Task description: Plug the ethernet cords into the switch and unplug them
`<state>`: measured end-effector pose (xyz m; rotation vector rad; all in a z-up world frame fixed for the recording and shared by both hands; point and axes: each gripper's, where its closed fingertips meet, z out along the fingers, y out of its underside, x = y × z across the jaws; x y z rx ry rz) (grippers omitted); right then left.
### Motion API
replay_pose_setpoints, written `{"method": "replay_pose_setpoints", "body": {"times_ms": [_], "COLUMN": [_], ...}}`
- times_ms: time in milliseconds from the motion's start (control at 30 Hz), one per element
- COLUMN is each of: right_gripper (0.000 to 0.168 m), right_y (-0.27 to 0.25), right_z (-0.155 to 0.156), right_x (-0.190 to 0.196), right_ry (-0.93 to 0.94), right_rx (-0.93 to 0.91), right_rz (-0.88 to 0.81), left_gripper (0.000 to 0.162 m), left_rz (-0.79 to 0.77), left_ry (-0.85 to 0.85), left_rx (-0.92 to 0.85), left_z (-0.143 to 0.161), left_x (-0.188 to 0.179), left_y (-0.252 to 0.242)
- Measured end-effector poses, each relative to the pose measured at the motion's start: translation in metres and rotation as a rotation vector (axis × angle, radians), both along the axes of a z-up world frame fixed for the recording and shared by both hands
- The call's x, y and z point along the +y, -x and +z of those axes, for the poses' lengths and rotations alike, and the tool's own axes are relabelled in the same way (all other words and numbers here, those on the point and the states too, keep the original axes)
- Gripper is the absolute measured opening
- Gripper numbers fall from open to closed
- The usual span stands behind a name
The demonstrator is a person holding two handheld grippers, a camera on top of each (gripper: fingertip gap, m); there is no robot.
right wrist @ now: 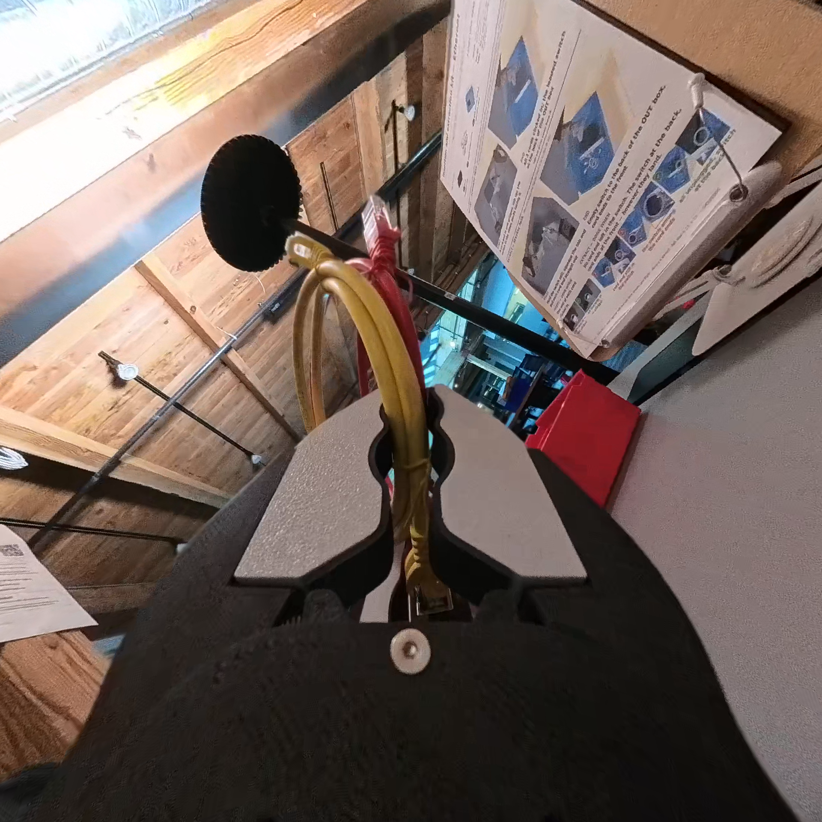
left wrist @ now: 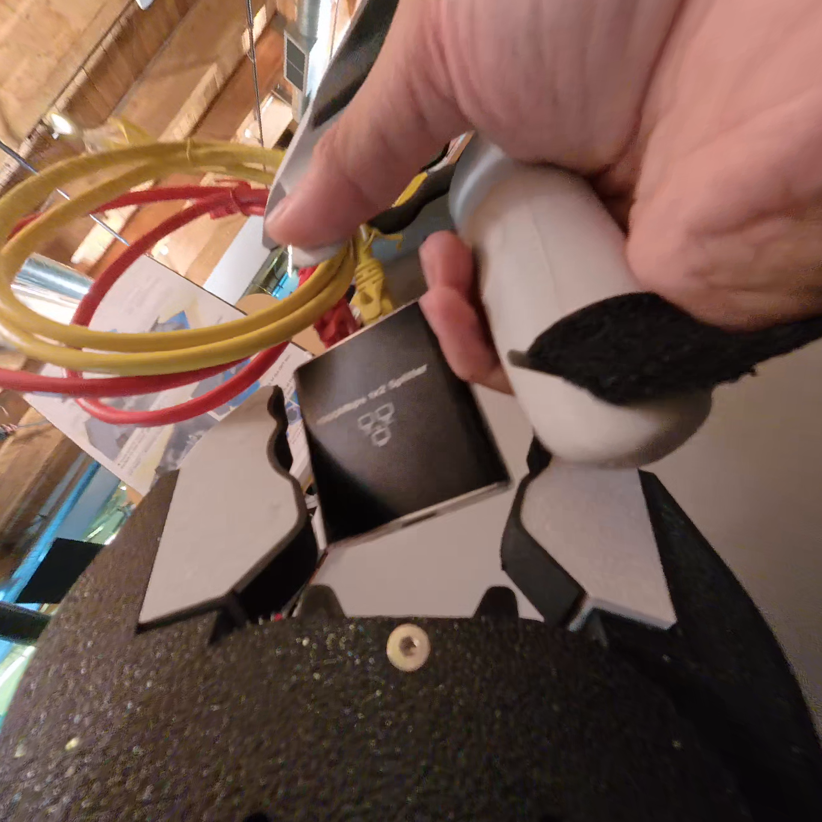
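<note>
My left gripper point(left wrist: 404, 431) is shut on the black switch box point(left wrist: 396, 445), gripping its two side edges, and holds it up in the air. Just beyond it, a person's hand point(left wrist: 622, 133) holds the white handle point(left wrist: 556, 311) of the right gripper. My right gripper point(right wrist: 409, 413) is shut on a tied bundle of yellow cord point(right wrist: 391, 356) and red cord point(right wrist: 400, 307). In the left wrist view the yellow coil point(left wrist: 133, 342) and red coil point(left wrist: 147, 413) hang to the left of the switch. A yellow plug point(left wrist: 371, 276) and a red plug point(left wrist: 333, 324) sit close to the switch's far end.
A printed instruction sheet on a clipboard point(right wrist: 578, 178) hangs at the upper right. A red bin point(right wrist: 587, 445) stands on the grey table point(right wrist: 734, 511). A round black strap end point(right wrist: 251, 202) sticks out beside the cords. Wooden beams and metal rods fill the background.
</note>
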<state>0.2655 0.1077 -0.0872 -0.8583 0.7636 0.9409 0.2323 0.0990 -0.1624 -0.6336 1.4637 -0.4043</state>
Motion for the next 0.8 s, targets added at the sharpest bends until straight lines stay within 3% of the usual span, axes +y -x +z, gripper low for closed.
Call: {"method": "replay_pose_setpoints", "body": {"times_ms": [67, 200, 400, 433, 467, 533, 800], "right_gripper": [0.013, 0.013, 0.015, 0.016, 0.017, 0.017, 0.013], "right_y": [0.003, 0.002, 0.001, 0.001, 0.0, 0.003, 0.014], "right_z": [-0.002, -0.005, -0.007, -0.007, -0.007, -0.01, 0.017], "right_x": [0.003, 0.004, 0.0, -0.001, -0.003, -0.006, -0.022], "right_ry": [-0.012, -0.012, 0.021, 0.021, 0.026, 0.054, -0.173], "right_rx": [0.031, 0.035, -0.009, -0.013, -0.022, -0.07, -0.133], "right_rz": [0.017, 0.014, 0.047, 0.059, 0.062, 0.088, 0.11], "left_gripper": [0.112, 0.098, 0.091, 0.087, 0.067, 0.064, 0.065], "left_rz": [-0.009, 0.017, -0.036, -0.045, -0.048, -0.102, -0.206], "left_ry": [-0.016, 0.063, 0.186, 0.207, 0.235, 0.31, 0.287], "left_rx": [0.001, 0.003, 0.051, 0.056, 0.044, 0.045, 0.089], "left_z": [0.0, -0.001, 0.0, 0.002, 0.006, 0.013, 0.027], "left_x": [-0.005, 0.001, 0.002, 0.002, 0.005, 0.006, -0.001], "left_y": [-0.002, -0.003, 0.0, 0.001, 0.004, 0.007, 0.011]}}
